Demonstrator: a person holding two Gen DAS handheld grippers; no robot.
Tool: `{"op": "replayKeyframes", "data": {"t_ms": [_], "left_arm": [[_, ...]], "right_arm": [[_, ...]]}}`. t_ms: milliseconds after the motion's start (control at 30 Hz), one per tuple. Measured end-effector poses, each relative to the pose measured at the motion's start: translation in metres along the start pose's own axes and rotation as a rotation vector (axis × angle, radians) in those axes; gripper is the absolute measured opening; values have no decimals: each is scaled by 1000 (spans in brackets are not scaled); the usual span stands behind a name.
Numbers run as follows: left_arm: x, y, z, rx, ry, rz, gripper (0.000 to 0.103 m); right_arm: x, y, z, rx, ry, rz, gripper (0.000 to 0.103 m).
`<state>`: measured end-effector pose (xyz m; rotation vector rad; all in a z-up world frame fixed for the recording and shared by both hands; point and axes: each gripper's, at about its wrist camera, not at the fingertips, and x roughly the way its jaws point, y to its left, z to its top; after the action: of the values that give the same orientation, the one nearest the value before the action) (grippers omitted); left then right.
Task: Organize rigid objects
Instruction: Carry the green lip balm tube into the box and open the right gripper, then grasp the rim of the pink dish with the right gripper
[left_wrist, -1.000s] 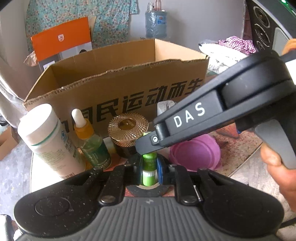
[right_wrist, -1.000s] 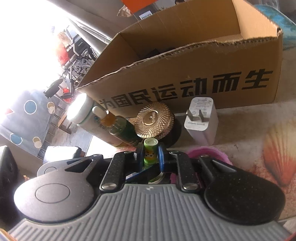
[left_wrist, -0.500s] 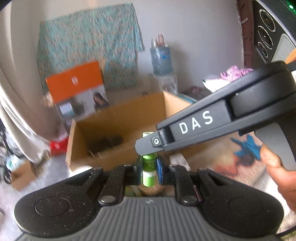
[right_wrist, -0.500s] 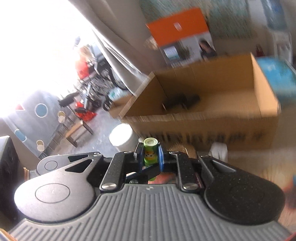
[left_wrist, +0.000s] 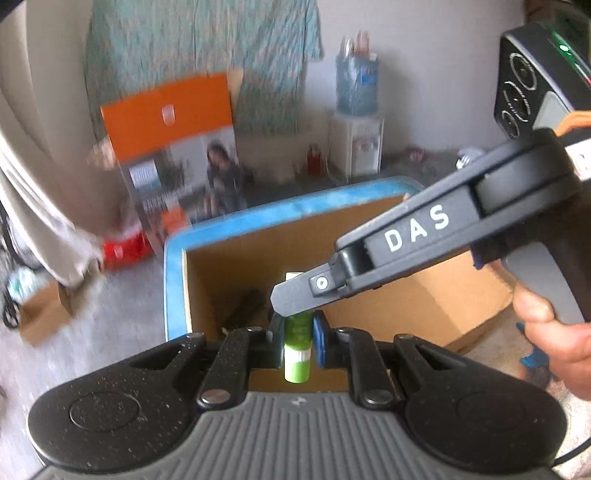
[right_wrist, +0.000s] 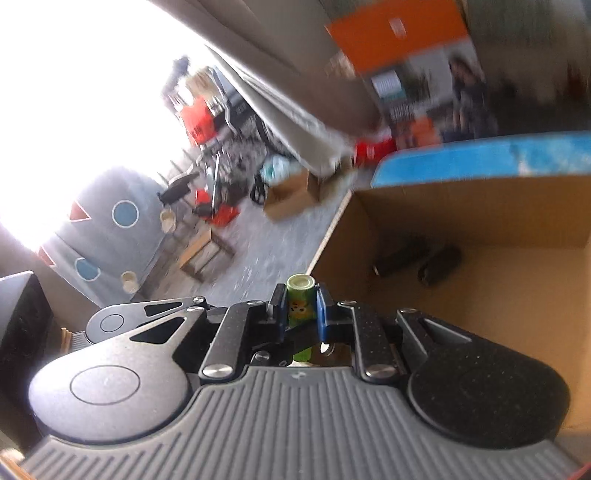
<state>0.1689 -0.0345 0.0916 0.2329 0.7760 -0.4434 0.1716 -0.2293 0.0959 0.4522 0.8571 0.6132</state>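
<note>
Raised from table level since earlier: green tube (right_wrist: 300, 304), both grippers' jaws closed on it, apparently over cardboard box (right_wrist: 480, 295) for deposit.

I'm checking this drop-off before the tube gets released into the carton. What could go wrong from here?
1. Both the left gripper and right gripper clamp the same green tube; if only one opens, the tube could twist or slip.
2. In the right wrist view the tube sits near the left wall of the cardboard box, so a release might drop it outside.
3. Two dark cylinders already lie inside; the tube could land on them and roll.
</note>
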Motion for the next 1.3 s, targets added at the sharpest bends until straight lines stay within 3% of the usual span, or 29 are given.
{"op": "replayKeyframes", "data": {"t_ms": [133,333,433,633,733,900,1000,1133,1300], "left_arm": [[40,15,-3,-15,128,-22,16],[79,24,-8,17,272,-17,16],[89,24,-6,54,315,10,20],[89,35,-3,17,299,9,21],[81,39,-3,-15,264,4,21],[57,40,0,-51,170,9,30],[40,40,1,-63,119,16,34],[12,38,2,-71,52,18,40],[-32,25,-7,-66,-41,-1,54]], "right_arm": [[47,-33,23,125,134,8,14],[107,-74,24,261,296,9,14],[131,-87,26,292,361,-3,17],[177,-108,24,335,462,-57,17],[189,-111,25,332,454,-71,19],[189,-108,26,342,406,-36,42],[177,-103,27,335,383,-18,43],[141,-91,29,316,314,11,43],[69,-68,20,262,189,38,44]]}}
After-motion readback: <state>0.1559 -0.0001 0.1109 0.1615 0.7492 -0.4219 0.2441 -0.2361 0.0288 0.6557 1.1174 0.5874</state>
